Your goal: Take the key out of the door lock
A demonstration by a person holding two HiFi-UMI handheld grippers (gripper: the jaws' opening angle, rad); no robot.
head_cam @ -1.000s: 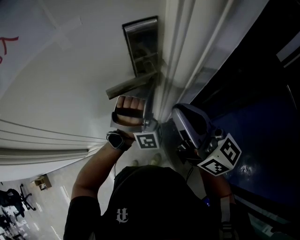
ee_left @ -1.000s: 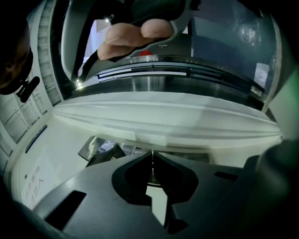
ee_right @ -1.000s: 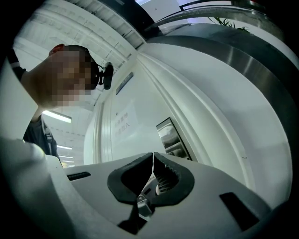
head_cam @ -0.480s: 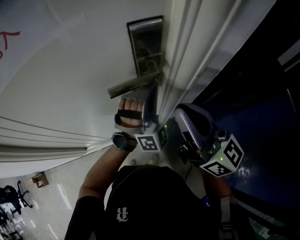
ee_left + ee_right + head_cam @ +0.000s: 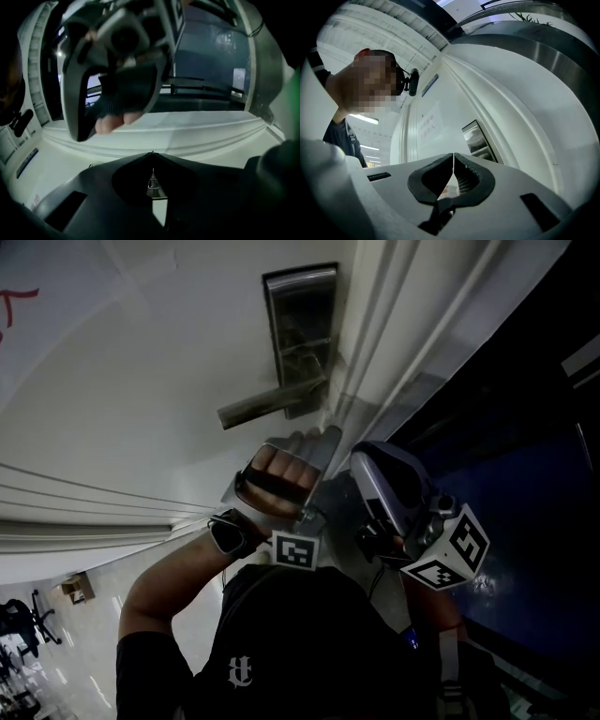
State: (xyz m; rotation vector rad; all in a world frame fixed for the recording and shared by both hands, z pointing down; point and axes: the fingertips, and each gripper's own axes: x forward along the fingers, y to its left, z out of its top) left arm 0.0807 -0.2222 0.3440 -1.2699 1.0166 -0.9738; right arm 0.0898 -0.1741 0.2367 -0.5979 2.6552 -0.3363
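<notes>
Key [image 5: 153, 182] is seen only in the left gripper view, as a small silvery piece with a round hole. It is pinched between the jaws of the left hand-held gripper [image 5: 152, 156], which are brought fully together on it. In the head view that hand-held gripper is gripped by the person's left hand [image 5: 278, 476]. It is held just below the lever handle [image 5: 270, 404], apart from the steel lock plate [image 5: 302, 329] on the white door [image 5: 141, 381]. The key itself is too small to be made out there.

The right hand-held gripper [image 5: 453, 156] is held just beside the left one, near the door's edge, with its marker cube [image 5: 448, 549] turned up toward the head camera. Its jaws are closed tip to tip, and nothing is gripped between them. Past them, in the right gripper view, the lock plate and a paper notice [image 5: 427, 125] are seen on the door. The print on the notice is too blurred to be read.
</notes>
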